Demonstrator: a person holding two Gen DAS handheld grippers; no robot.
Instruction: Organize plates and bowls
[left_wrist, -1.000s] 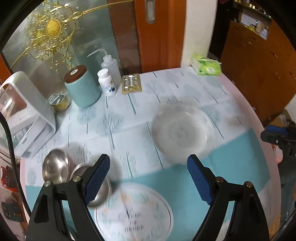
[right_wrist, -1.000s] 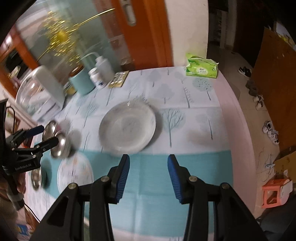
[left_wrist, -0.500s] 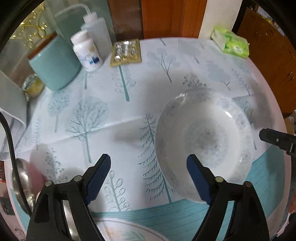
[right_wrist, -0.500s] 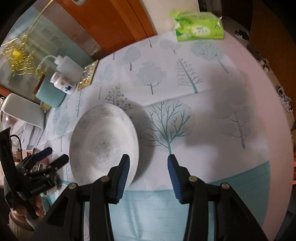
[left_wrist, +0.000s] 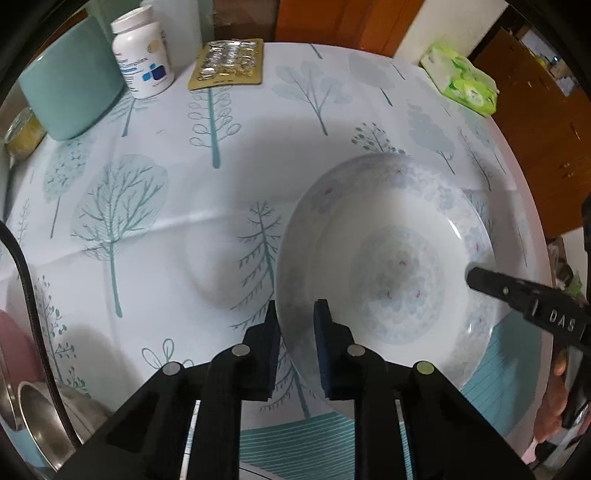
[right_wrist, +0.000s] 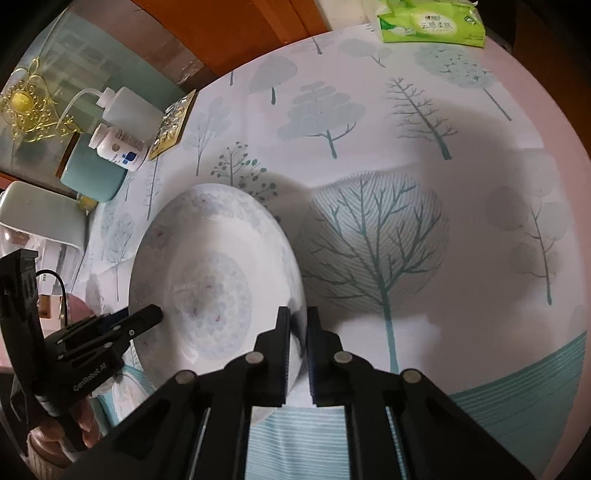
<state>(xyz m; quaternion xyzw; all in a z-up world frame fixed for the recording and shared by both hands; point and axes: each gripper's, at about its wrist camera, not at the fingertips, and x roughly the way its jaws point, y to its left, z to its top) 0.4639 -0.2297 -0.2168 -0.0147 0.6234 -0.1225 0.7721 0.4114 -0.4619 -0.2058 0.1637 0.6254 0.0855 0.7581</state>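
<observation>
A white deep plate with a pale blue flower pattern (left_wrist: 391, 266) lies on the tree-print tablecloth; it also shows in the right wrist view (right_wrist: 214, 280). My left gripper (left_wrist: 297, 325) is shut on the plate's left rim, one finger inside and one outside. My right gripper (right_wrist: 297, 332) is shut on the plate's opposite rim. Each gripper shows in the other's view, the right one (left_wrist: 524, 299) and the left one (right_wrist: 110, 328). Steel bowls (left_wrist: 48, 417) lie at the lower left, partly cut off.
At the back stand a teal canister (left_wrist: 70, 85), a white pill bottle (left_wrist: 142, 48), a gold blister pack (left_wrist: 229, 62) and a squeeze bottle (right_wrist: 125, 107). A green tissue pack (left_wrist: 461, 81) lies at the far right edge. A white appliance (right_wrist: 33, 218) stands at left.
Both grippers moved down and in to the plate and closed on its opposite rims. The plate now looks closer in both views.
</observation>
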